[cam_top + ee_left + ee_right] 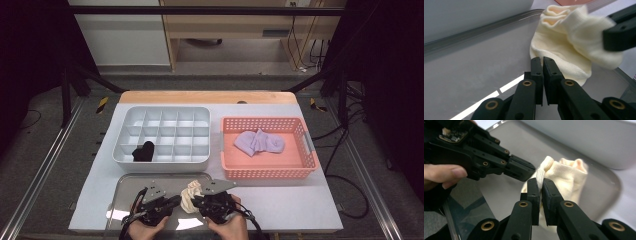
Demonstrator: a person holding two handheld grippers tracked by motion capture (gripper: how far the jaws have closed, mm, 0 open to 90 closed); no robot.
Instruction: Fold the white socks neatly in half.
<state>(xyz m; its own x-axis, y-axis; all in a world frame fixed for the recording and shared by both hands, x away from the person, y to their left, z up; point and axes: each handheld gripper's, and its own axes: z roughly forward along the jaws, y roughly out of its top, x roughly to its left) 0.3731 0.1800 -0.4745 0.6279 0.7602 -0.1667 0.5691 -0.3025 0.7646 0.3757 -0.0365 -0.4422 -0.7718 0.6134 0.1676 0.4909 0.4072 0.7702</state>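
cream sock (564, 47) | soft ribbed knit, all bunched up and crumpled | cuff opening up at the top, folds showing | sitting on the metal tray (125, 185) near its right end | fabric pinched at both sides, bottom edge on the tray

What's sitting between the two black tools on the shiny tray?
The cream sock, bunched on the metal tray, lies between the left tool and the right tool. The high view shows this.

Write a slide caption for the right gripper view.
Right gripper pinches cream sock over metal tray.
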